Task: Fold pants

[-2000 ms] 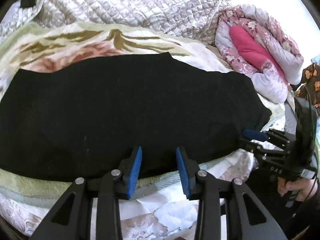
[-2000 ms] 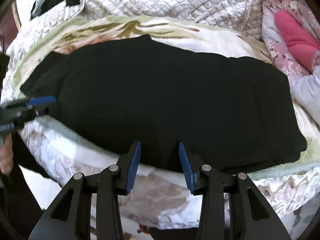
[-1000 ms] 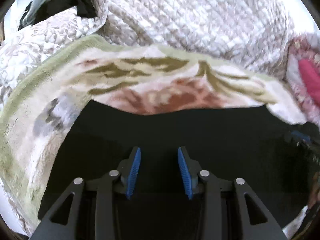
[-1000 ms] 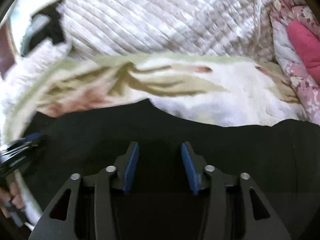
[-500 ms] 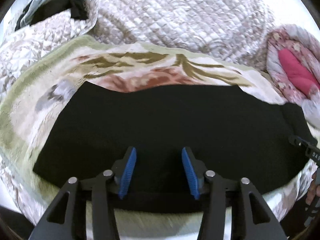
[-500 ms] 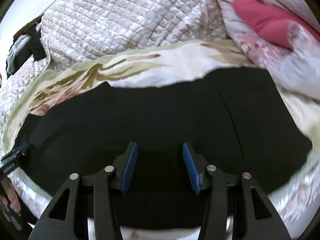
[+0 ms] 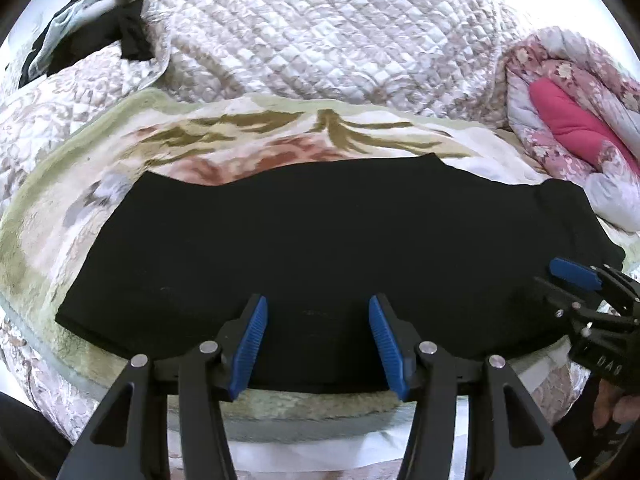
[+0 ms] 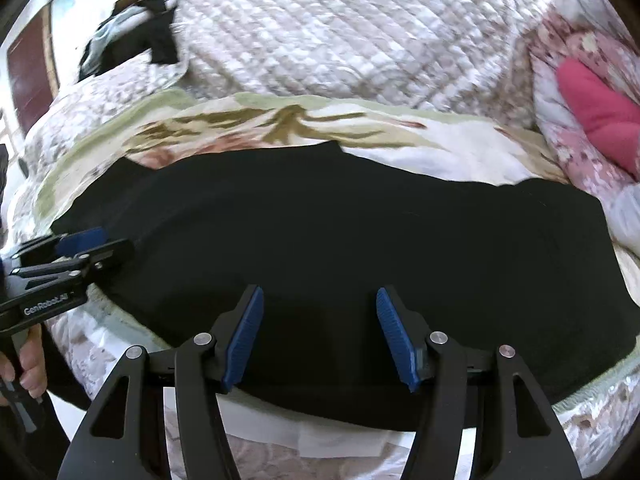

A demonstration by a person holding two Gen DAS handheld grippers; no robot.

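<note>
Pants [image 7: 320,240] flat (folded, seemingly); claws opening, empty.

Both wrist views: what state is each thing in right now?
Black fabric pants: lying flat in a long strip across the floral blanket, held by neither gripper.
Left gripper: jaws opening, nothing between the pads.
Right gripper: jaws opening, nothing gripped.
Pink floral quilt: rolled up beside the pants.

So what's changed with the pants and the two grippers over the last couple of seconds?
Both grippers, left gripper and right gripper, went in over the black pants, then drew back to the near edge, jaws now opening with nothing gripped. The pants stayed flat on the blanket.
</note>
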